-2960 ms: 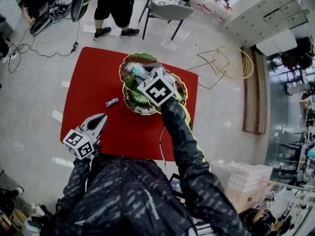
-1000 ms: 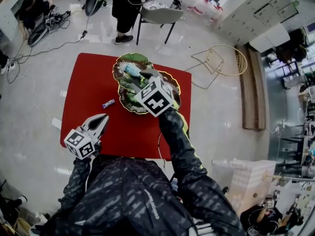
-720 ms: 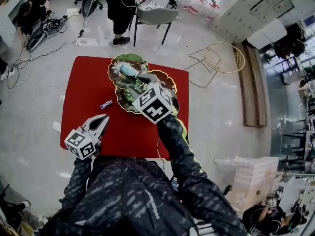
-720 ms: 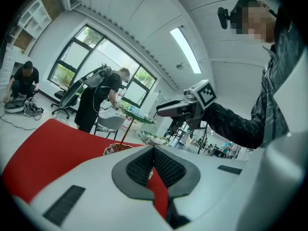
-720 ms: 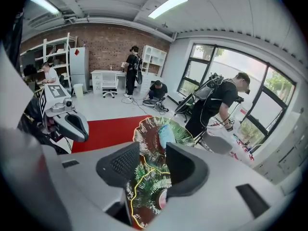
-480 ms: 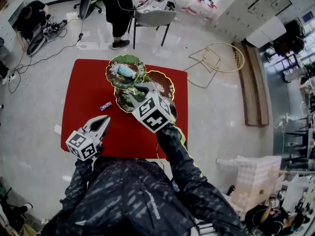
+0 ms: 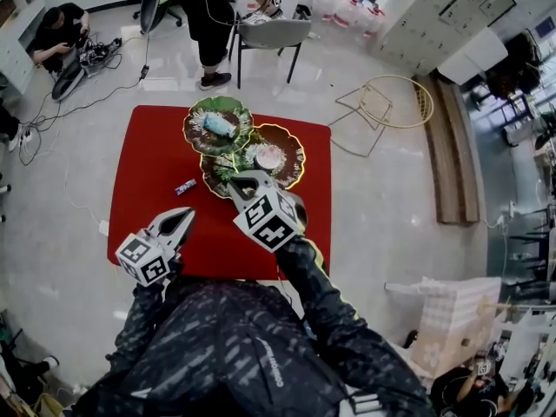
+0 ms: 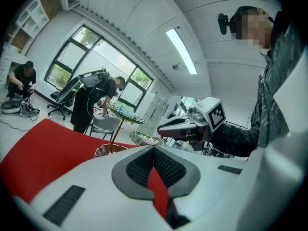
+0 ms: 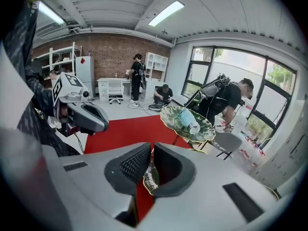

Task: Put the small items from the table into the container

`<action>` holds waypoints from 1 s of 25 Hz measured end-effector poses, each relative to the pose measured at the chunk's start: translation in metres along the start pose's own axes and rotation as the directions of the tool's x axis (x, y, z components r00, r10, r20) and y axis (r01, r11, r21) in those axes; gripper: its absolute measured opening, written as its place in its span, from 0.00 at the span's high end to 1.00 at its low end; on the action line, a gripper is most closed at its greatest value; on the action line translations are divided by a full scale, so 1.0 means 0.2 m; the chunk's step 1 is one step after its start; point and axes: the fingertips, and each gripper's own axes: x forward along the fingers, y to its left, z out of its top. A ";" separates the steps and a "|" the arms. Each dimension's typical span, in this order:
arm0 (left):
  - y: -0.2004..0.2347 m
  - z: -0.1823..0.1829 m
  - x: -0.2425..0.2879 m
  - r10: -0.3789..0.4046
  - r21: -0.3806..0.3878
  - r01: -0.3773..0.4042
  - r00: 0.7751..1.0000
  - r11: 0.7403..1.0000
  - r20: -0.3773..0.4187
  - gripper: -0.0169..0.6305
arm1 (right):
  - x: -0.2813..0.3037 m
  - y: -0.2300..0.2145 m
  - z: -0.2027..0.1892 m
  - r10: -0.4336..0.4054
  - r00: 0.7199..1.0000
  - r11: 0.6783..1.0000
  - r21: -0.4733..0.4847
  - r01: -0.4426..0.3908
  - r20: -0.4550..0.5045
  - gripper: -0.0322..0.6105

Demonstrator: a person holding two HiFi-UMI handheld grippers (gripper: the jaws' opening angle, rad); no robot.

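Observation:
A three-plate leaf-shaped dish stand stands at the far middle of the red table (image 7: 156, 159). Its top green plate (image 7: 196, 118) holds a pale blue item (image 7: 217, 125), and the gold-rimmed plate (image 7: 294, 162) holds a white round item (image 7: 268, 156). A small blue-wrapped item (image 7: 185, 186) lies on the cloth left of the stand. My right gripper (image 7: 238, 179) hangs at the stand's near edge, jaws closed together with nothing between them. My left gripper (image 7: 182, 218) hovers over the table's near left part, shut and empty, a short way from the wrapped item.
A grey chair (image 7: 276, 33) and a standing person (image 7: 213, 11) are beyond the table's far edge. Another person (image 7: 61, 24) crouches among cables at the far left. A wire basket (image 7: 391, 102) lies on the floor to the right.
My right gripper has drawn back from over the plates toward me, and the white item in the gold-rimmed plate has come into view. The left gripper has barely moved.

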 end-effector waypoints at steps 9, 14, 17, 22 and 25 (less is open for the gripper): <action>0.01 -0.11 -0.09 0.069 -0.021 -0.069 0.998 0.997 0.008 0.96 | 0.10 0.22 -0.15 0.162 0.987 0.986 0.035 -0.162 -0.002 0.91; 0.04 -0.14 -0.15 0.112 -0.047 -0.111 0.994 0.993 0.018 0.96 | 0.23 0.35 -0.21 0.224 0.974 0.974 -0.016 -0.225 -0.025 0.91; 0.07 -0.16 -0.19 0.136 -0.058 -0.134 0.991 0.989 0.020 0.96 | 0.32 0.40 -0.21 0.245 0.969 0.967 -0.057 -0.247 -0.032 0.91; 0.15 -0.20 -0.27 0.176 -0.080 -0.174 0.984 0.982 0.025 0.96 | 0.49 0.46 -0.17 0.290 0.956 0.950 -0.108 -0.293 -0.044 0.91; 0.20 -0.20 -0.31 0.196 -0.090 -0.193 0.980 0.977 0.027 0.96 | 0.59 0.48 -0.13 0.307 0.950 0.943 -0.117 -0.311 -0.053 0.89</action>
